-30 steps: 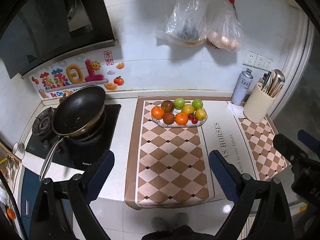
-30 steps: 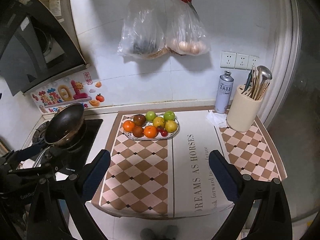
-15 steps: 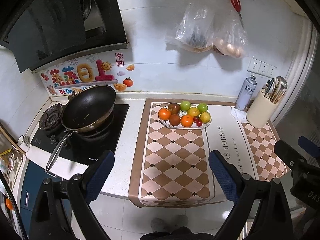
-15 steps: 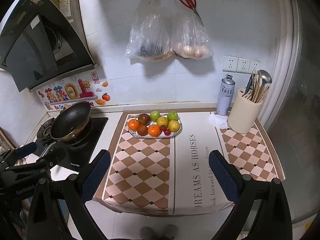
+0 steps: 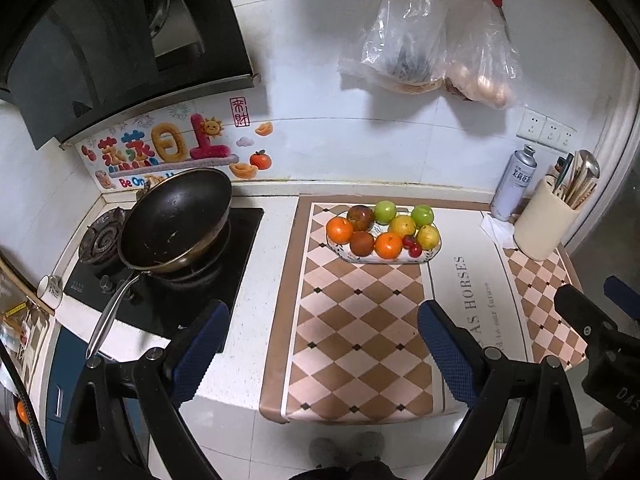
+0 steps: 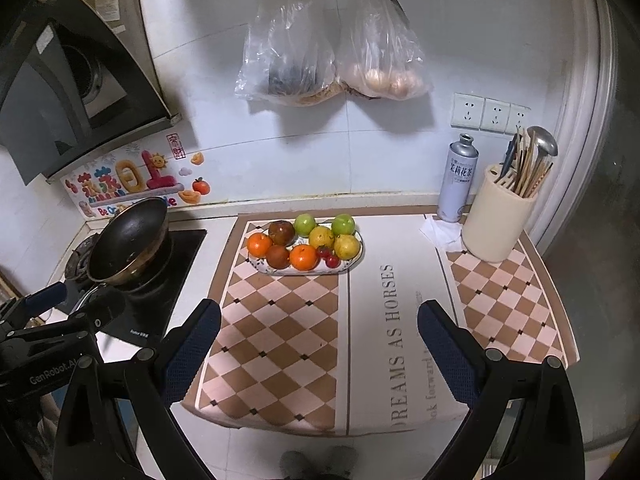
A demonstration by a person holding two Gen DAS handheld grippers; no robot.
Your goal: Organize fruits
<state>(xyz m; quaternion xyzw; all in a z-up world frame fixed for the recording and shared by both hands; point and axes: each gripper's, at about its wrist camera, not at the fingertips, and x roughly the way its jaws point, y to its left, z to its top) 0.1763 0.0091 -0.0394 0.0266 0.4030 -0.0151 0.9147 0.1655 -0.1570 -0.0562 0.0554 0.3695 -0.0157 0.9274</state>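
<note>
A white oval plate (image 5: 434,249) (image 6: 256,266) sits at the back of the checked mat. It holds oranges (image 5: 339,229) (image 6: 303,257), green apples (image 5: 385,211) (image 6: 305,223), yellow fruits (image 5: 428,237) (image 6: 347,245), dark red-brown fruits (image 5: 362,243) (image 6: 281,232) and small red cherries (image 5: 412,244) (image 6: 327,257). My left gripper (image 5: 322,344) is open and empty, above the counter's front edge. My right gripper (image 6: 319,338) is open and empty, also above the front edge, well short of the plate. Each gripper shows at the edge of the other's view.
A black pan (image 5: 176,218) (image 6: 130,236) sits on the stove at left. A spray can (image 6: 457,178), a cream utensil holder (image 6: 496,216) and a tissue (image 6: 440,232) stand at the back right. Plastic bags (image 6: 332,52) hang on the wall.
Both grippers have drifted closer to the counter again after pulling back slightly; the plate looks a little larger. Both stay open and empty. The fruits have not moved.
</note>
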